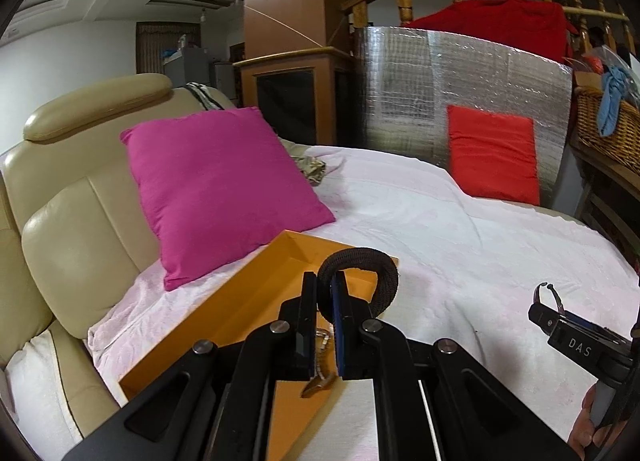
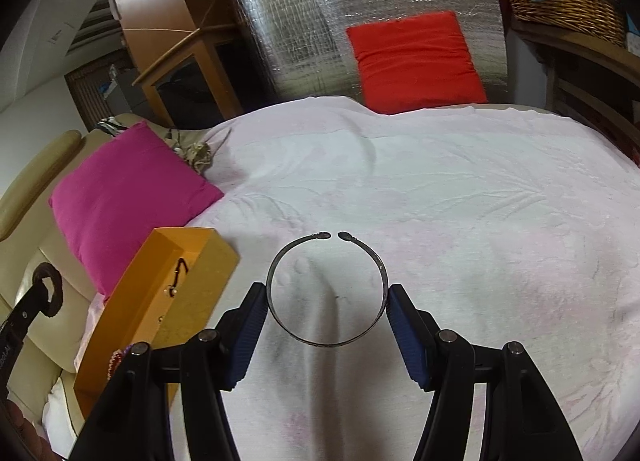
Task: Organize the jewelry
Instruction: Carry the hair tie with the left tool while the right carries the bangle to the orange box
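A: Left wrist view: the left gripper (image 1: 325, 301) is clenched on a dark woven bracelet (image 1: 362, 261), held above the orange box (image 1: 224, 301).
B: Lower it well inside before releasing.
A: Right wrist view: the right gripper (image 2: 327, 303) grips a thin metal bangle (image 2: 320, 339) by its sides, right of the box, over the white blanket (image 2: 480, 201).
B: Carry it level; the open cuff could slip.

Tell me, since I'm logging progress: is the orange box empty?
Not empty: the orange box holds a dark cord and beads.

Between the right jaws sits a thin metal bangle (image 2: 328, 293), dull grey. The ring (image 1: 362, 281) between the left jaws looks like rough dark cloth. Under both, the white sheet (image 2: 460, 201) is soft, matt.
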A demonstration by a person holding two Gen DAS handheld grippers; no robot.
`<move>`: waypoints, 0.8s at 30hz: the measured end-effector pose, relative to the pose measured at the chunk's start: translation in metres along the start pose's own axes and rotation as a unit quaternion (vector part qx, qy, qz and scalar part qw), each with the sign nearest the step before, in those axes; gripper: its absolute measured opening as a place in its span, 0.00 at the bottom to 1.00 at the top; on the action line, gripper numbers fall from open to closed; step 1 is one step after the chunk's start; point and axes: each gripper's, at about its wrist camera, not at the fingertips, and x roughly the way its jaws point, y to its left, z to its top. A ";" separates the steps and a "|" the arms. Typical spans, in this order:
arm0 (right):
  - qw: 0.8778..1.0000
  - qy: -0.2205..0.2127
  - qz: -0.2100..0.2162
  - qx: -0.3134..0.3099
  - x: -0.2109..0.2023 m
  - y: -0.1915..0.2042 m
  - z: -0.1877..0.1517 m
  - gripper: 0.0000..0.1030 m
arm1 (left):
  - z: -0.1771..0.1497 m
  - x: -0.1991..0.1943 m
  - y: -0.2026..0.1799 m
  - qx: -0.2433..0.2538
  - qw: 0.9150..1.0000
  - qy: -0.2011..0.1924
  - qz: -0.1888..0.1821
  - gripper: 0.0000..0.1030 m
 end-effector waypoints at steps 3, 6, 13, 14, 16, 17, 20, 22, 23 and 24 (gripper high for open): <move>1.000 0.003 0.007 0.002 0.002 0.008 -0.001 0.62 | 0.002 -0.002 0.010 -0.005 1.000 -0.004 0.005 0.07; 1.000 0.003 0.017 0.006 0.005 0.017 -0.001 0.62 | 0.004 -0.001 0.020 -0.011 1.000 -0.006 0.011 0.07; 0.999 0.001 0.037 0.001 0.008 0.038 -0.001 0.62 | 0.007 0.004 0.039 -0.026 0.999 -0.006 0.021 0.07; 0.999 0.000 0.039 -0.001 0.008 0.042 -0.001 0.62 | 0.008 0.005 0.040 -0.027 0.999 -0.006 0.022 0.07; 0.999 0.000 0.042 -0.003 0.010 0.046 -0.001 0.62 | 0.009 0.007 0.044 -0.031 0.999 -0.006 0.024 0.07; 0.999 0.001 0.045 -0.004 0.010 0.048 -0.001 0.62 | 0.009 0.009 0.046 -0.034 0.999 -0.006 0.024 0.07; 0.999 0.001 0.050 -0.007 0.011 0.053 -0.001 0.62 | 0.012 0.013 0.049 -0.038 0.999 -0.006 0.025 0.07; 0.998 0.000 0.055 -0.009 0.011 0.056 0.000 0.62 | 0.015 0.017 0.050 -0.041 0.999 -0.005 0.024 0.07; 0.998 -0.001 0.058 -0.011 0.011 0.056 0.000 0.62 | 0.016 0.020 0.051 -0.044 0.999 -0.003 0.024 0.07; 0.998 -0.004 0.059 -0.013 0.011 0.057 0.001 0.62 | 0.019 0.025 0.054 -0.046 0.999 -0.001 0.024 0.07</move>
